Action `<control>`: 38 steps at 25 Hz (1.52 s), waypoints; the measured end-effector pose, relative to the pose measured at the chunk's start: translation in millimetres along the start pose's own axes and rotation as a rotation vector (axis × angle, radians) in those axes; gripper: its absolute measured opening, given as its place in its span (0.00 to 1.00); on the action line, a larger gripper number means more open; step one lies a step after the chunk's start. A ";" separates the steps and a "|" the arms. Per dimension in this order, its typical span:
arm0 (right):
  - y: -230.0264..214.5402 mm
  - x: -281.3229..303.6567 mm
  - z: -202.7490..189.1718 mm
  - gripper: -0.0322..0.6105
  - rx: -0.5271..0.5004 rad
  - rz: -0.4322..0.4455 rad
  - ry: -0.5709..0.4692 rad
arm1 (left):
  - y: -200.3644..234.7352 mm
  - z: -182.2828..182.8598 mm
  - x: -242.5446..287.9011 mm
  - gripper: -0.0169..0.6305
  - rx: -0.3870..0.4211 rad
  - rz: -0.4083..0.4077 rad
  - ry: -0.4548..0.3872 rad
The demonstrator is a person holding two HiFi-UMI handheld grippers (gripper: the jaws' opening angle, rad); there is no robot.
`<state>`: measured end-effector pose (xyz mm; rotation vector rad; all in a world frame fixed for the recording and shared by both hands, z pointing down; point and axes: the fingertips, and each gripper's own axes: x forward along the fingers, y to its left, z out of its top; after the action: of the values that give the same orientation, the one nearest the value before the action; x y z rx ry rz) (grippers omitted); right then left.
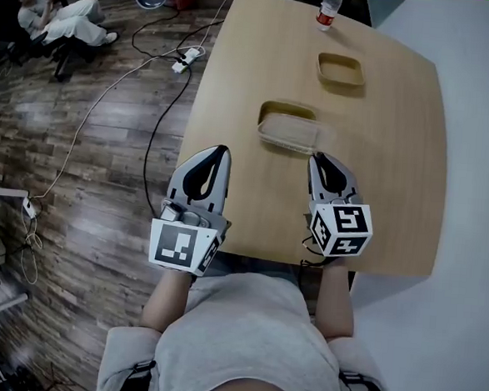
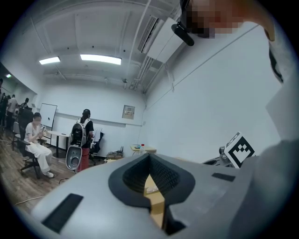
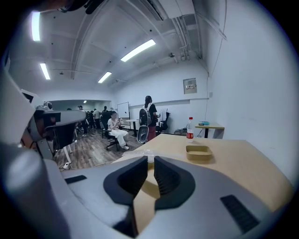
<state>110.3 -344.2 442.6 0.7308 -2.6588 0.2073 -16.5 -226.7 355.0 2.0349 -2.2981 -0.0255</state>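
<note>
The right claw has its jaws standing nearly parallel, with only a thin slit between them. Nothing is inside the slit; only the table shows through it. Its tip is just beside the near right corner of the near tray, and I cannot tell if they touch. The left claw has its jaw tips pressed together and holds nothing. It hovers at the left part of the table and stands apart from the near tray.

The near tray lies flat in the middle of the table. Its long axis runs from left to right across the person's front, with the right end turned a little toward the person. It is a shallow brown tray, oblong, with rounded corners. A paler, see-through cover lies over its near part, while the far part shows a darker hollow.

Behind it, well apart, there is a far tray of the same brown colour, open and turned the same way. A bottle with a red label stands upright at the far edge. On the wooden floor at the left lie cables and a power strip, and a person sits farther away.
</note>
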 end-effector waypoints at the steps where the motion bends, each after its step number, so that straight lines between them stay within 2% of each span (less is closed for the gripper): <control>1: 2.0 -5.6 1.8 0.13 0.003 -0.012 -0.008 | -1.0 1.9 -1.3 0.05 0.002 -0.014 -0.004; 13: 15.2 -60.5 22.6 0.13 0.037 -0.158 -0.102 | -14.7 21.3 -4.1 0.05 0.024 -0.178 -0.055; 21: 39.1 -104.0 38.2 0.13 0.042 -0.239 -0.163 | -22.8 39.4 -27.6 0.05 0.035 -0.262 -0.090; 38: 74.6 -147.5 38.6 0.13 0.065 -0.324 -0.267 | -29.9 41.6 -63.1 0.05 0.056 -0.347 -0.108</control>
<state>176.7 -221.3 346.2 1.2750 -2.7341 0.1151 18.0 -169.3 309.0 2.4926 -1.9899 -0.0926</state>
